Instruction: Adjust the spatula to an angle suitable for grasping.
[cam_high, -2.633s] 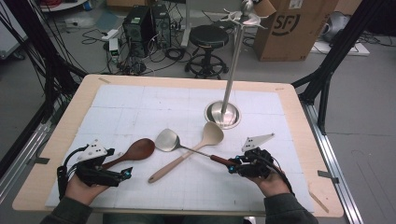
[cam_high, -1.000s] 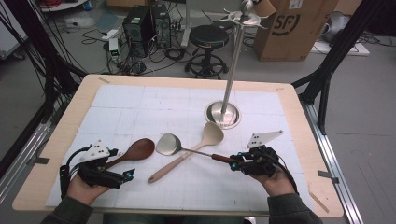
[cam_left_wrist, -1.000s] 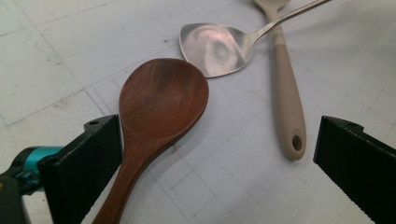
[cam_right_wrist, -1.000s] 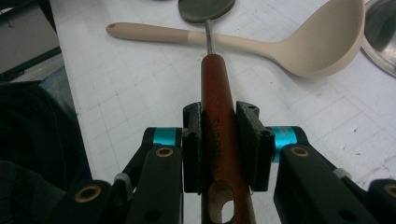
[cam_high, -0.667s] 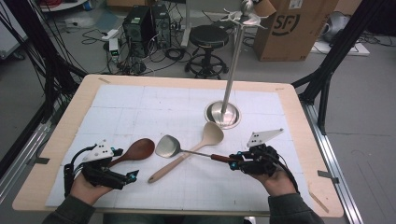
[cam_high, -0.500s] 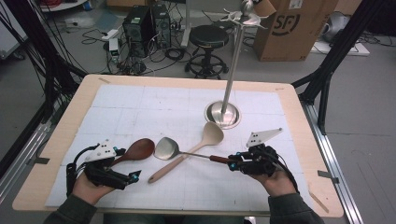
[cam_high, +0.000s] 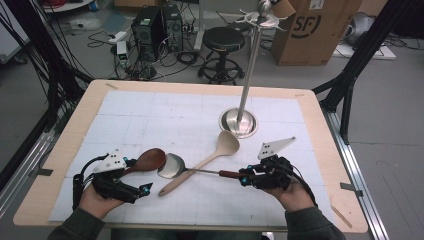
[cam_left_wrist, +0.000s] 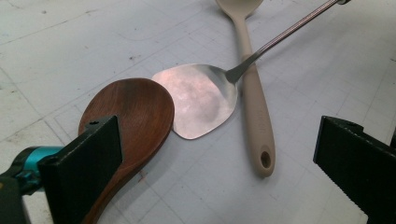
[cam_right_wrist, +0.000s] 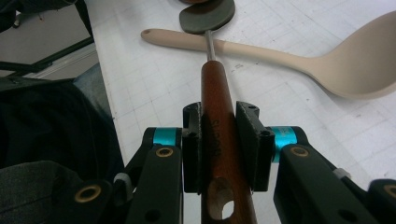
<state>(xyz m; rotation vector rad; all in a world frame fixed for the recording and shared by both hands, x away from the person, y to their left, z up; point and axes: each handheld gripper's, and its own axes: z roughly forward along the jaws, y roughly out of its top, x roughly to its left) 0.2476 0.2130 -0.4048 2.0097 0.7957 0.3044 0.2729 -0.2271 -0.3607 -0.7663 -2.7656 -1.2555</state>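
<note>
My right gripper (cam_high: 243, 178) (cam_right_wrist: 219, 122) is shut on the reddish wooden handle (cam_right_wrist: 218, 116) of a metal spatula. The spatula's steel blade (cam_high: 170, 166) (cam_left_wrist: 198, 99) lies on the mat against the rim of a dark brown wooden spoon (cam_high: 150, 160) (cam_left_wrist: 135, 114). Its thin shaft crosses over the handle of a beige spoon (cam_high: 226, 146) (cam_left_wrist: 256, 116) (cam_right_wrist: 345, 70). My left gripper (cam_high: 140, 175) (cam_left_wrist: 224, 158) stands wide open at the near left. The brown spoon's bowl is just past its left jaw, and the handle runs back under that jaw.
A steel utensil stand with a round base (cam_high: 239, 123) and hooks at its top (cam_high: 260, 18) rises at the middle right of the white gridded mat (cam_high: 165, 115). Beyond the far table edge are a stool, computer cases, cables and a cardboard box.
My left gripper has slid right, closer to the brown spoon's bowl. The spatula blade has shifted toward the near left, up to that spoon. The right hand has barely moved.
</note>
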